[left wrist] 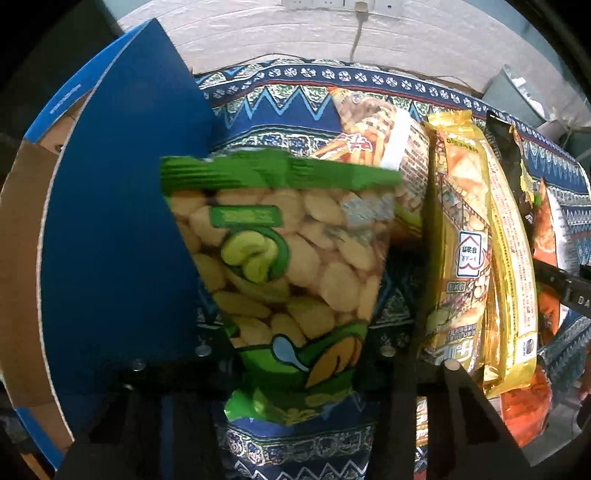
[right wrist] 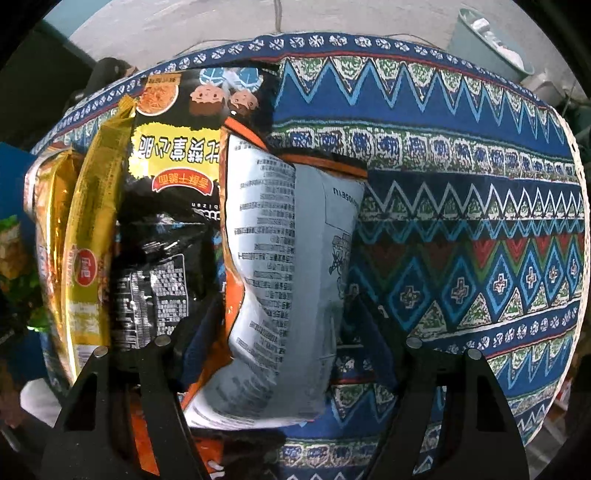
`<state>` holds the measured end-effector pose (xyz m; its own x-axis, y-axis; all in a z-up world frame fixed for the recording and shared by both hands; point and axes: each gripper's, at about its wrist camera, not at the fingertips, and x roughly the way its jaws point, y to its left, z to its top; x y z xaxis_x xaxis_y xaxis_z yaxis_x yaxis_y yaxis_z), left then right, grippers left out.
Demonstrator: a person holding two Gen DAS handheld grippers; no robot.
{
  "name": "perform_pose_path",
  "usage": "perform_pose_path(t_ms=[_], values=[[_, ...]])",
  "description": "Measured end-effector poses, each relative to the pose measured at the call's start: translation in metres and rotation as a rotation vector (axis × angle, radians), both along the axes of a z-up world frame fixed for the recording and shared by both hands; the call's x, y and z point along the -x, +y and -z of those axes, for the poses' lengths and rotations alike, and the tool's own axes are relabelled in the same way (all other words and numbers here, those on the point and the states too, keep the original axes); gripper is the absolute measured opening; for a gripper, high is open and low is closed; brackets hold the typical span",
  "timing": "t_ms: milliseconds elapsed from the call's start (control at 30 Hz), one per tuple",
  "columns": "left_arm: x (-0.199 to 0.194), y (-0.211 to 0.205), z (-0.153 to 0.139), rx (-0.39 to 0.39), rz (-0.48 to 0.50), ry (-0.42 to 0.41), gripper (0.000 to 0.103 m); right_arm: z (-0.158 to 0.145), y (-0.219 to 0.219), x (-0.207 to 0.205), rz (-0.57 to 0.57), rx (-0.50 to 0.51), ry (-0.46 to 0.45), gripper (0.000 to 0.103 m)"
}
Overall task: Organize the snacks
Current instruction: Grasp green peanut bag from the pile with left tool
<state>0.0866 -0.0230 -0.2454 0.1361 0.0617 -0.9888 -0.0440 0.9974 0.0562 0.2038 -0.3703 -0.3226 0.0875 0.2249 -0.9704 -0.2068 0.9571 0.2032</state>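
My left gripper (left wrist: 295, 350) is shut on a green bag of broad beans (left wrist: 280, 258) and holds it above the patterned tablecloth (left wrist: 280, 110), beside the blue cardboard box (left wrist: 122, 229) at the left. My right gripper (right wrist: 284, 343) has its fingers on both sides of an orange and white snack bag (right wrist: 280, 288) lying on the cloth; whether the jaws press it is unclear. Left of that bag lie a black snack bag (right wrist: 166, 177) and gold bags (right wrist: 92, 240). The gold bags (left wrist: 476, 258) also show in the left wrist view.
A beige snack bag (left wrist: 384, 136) lies behind the green bag. The box's brown inside (left wrist: 22, 280) shows at far left. The cloth's right half (right wrist: 461, 221) is bare. A grey bin (right wrist: 487, 44) stands beyond the table. A wall socket and cable (left wrist: 358, 22) sit behind.
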Motion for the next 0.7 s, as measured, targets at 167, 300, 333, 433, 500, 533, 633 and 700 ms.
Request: perform_pose_path(t_ms=[167, 300, 333, 433, 500, 533, 633, 700], values=[[0.003, 0.009, -0.007, 0.002, 0.004, -0.007, 0.039, -0.005, 0.001, 0.004, -0.028, 0.023, -0.009, 0.034], [0.006, 0.005, -0.017, 0.019, 0.017, -0.015, 0.038, -0.020, -0.008, 0.012, -0.032, 0.029, -0.042, 0.034], [0.005, 0.003, -0.020, 0.023, 0.021, -0.019, 0.038, -0.024, -0.008, 0.013, -0.032, 0.026, -0.050, 0.034], [0.009, -0.002, -0.032, 0.026, 0.040, -0.047, 0.038, -0.039, -0.009, 0.019, -0.032, 0.023, -0.080, 0.034], [0.011, -0.003, -0.040, 0.028, 0.051, -0.064, 0.038, -0.050, -0.008, 0.022, -0.038, 0.030, -0.103, 0.034], [0.012, -0.003, -0.044, 0.031, 0.054, -0.070, 0.038, -0.055, -0.009, 0.024, -0.041, 0.030, -0.114, 0.034], [0.019, -0.004, -0.056, 0.037, 0.065, -0.092, 0.038, -0.072, -0.009, 0.029, -0.045, 0.014, -0.141, 0.034], [0.026, -0.007, -0.065, 0.035, 0.078, -0.111, 0.037, -0.084, -0.014, 0.032, -0.051, 0.002, -0.159, 0.034]])
